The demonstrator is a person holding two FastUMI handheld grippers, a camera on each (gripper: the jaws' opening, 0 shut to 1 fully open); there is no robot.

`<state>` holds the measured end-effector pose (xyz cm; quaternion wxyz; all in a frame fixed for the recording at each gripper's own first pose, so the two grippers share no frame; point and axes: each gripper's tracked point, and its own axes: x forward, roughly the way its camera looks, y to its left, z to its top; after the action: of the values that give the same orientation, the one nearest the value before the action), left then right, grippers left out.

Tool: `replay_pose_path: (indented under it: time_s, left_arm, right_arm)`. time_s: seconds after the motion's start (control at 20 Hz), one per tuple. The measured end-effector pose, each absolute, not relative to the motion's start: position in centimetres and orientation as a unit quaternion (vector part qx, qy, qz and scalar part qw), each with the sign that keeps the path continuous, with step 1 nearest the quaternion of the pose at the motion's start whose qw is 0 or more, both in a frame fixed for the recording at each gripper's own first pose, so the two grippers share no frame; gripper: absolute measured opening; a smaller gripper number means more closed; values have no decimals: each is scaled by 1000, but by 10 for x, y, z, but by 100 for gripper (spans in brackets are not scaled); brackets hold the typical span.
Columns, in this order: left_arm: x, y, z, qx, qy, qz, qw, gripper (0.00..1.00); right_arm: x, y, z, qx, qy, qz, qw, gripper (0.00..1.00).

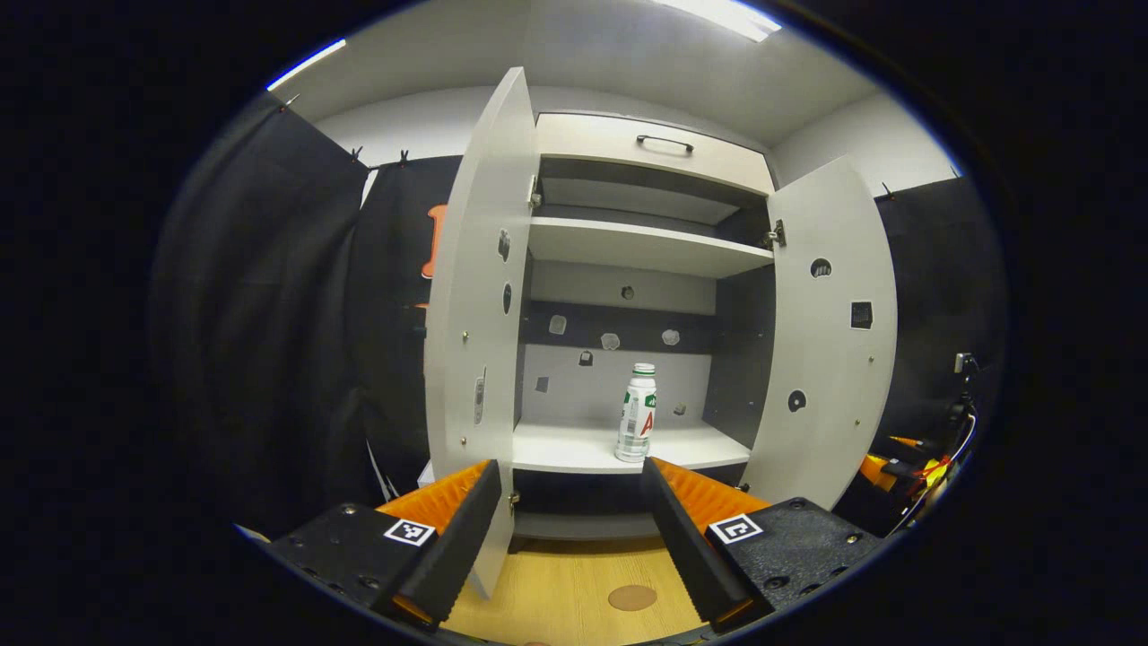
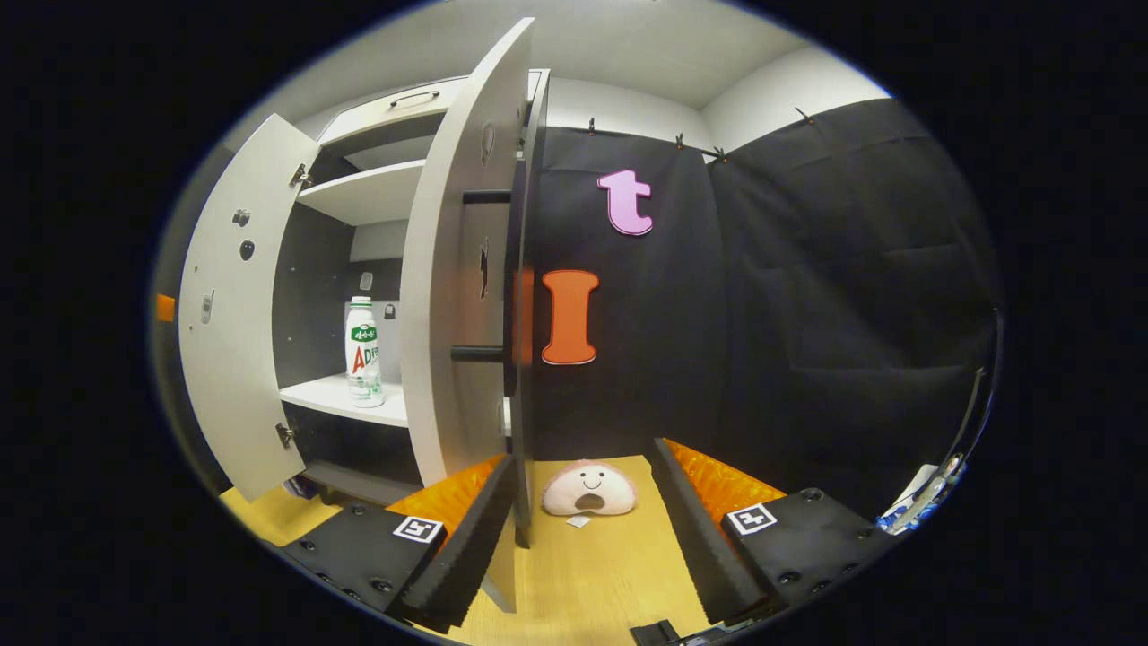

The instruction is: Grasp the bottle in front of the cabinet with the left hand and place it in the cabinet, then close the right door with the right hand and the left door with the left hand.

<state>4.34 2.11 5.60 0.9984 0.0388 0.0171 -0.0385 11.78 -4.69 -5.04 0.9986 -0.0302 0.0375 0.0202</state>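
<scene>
Recording booth, not a home — black cloth walls (image 2: 807,296), lone cabinet (image 1: 646,260), wood-look floor (image 1: 574,592)

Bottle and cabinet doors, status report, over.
Left gripper open, empty. Right gripper open, right door edge between its fingers. Bottle upright on cabinet shelf. Both doors open; left door untouched.

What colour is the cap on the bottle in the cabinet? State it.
Green, on the bottle, seen best in the left gripper view.
</scene>
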Motion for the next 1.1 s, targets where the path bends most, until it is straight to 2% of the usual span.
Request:
replay_pose_path:
  time_s: [0.35, 0.4, 0.45, 0.5, 0.75, 0.85, 0.9, 0.95, 1.1]
  left_arm:
    - [33, 33, 69, 18, 3, -34, 999, 96]
    - [32, 35, 71, 17, 1, -32, 999, 95]
    - [32, 37, 71, 18, 0, -30, 999, 95]
    - [33, 40, 70, 17, 0, -27, 999, 95]
    - [28, 54, 70, 11, 3, -13, 1000, 95]
    - [27, 61, 69, 8, 3, -7, 1000, 95]
    - [27, 64, 67, 7, 4, -3, 1000, 95]
    - [26, 67, 65, 6, 6, 0, 1000, 95]
    - [26, 81, 63, 8, 10, 11, 1000, 93]
  right_arm:
    - [119, -39, -54, -33, 47, 30, 998, 96]
    - [118, -38, -55, -34, 47, 32, 998, 100]
    - [118, -37, -54, -36, 46, 31, 998, 100]
    - [118, -37, -54, -38, 45, 28, 998, 95]
    - [114, -27, -55, -33, 49, 29, 998, 95]
    - [113, -19, -55, -39, 48, 34, 998, 95]
    - [113, -14, -54, -42, 47, 37, 997, 100]
    - [113, -9, -54, -43, 46, 41, 997, 95]
    - [113, 12, -56, -45, 46, 58, 996, 95]
